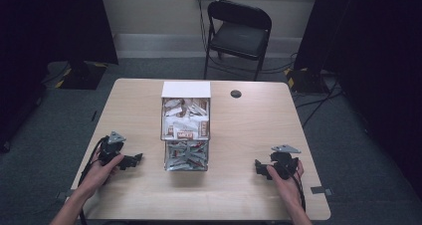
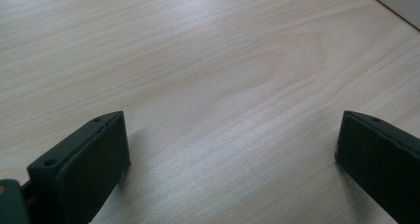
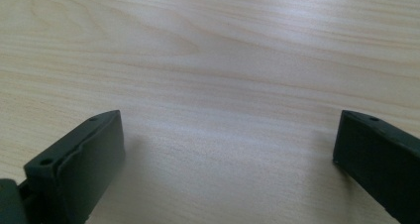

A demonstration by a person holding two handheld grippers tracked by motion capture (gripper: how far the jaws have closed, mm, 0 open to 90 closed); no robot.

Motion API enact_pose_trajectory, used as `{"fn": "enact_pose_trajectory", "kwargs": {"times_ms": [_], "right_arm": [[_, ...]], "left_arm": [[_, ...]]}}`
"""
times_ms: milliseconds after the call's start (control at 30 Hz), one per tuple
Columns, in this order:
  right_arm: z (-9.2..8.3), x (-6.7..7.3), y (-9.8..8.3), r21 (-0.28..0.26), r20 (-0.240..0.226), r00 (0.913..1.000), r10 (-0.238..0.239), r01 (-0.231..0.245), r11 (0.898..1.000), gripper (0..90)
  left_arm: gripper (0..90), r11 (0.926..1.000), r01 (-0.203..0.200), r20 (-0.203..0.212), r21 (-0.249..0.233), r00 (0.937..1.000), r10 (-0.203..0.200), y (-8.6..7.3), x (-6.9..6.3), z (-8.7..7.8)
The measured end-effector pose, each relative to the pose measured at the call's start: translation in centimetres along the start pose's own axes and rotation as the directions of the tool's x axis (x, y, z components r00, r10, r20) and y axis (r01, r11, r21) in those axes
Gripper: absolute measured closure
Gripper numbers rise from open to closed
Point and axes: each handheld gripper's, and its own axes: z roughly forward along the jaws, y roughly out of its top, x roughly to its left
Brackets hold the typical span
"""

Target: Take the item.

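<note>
A clear plastic dispenser box (image 1: 185, 130) full of small sachets stands upright at the middle of the wooden table (image 1: 249, 120), a white card at its back. My left gripper (image 1: 135, 160) rests on the table left of the box, held by a hand and pointing toward the box. My right gripper (image 1: 259, 166) rests on the table right of the box and also points toward it. In the left gripper view the left gripper (image 2: 232, 144) has its jaws wide apart over bare wood. The right gripper (image 3: 229, 144) stands the same way, nothing between its jaws.
A small dark round grommet (image 1: 236, 93) sits in the table top behind the box. A black folding chair (image 1: 238, 33) stands beyond the far edge. Cables run on the grey carpet at the right. Dark curtains hang on both sides.
</note>
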Motion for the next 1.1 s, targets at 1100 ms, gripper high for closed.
{"fn": "enact_pose_trajectory", "kwargs": {"times_ms": [1100], "right_arm": [[-1.8, 0.1, 0.6, -0.049, -0.067, 0.9978, -0.004, 0.0, 0.999, 21.1]], "left_arm": [[0.0, 1.0, 0.0, 0.0, 0.0, 1.0, 0.0, 0.0, 0.0, 0.0]]}}
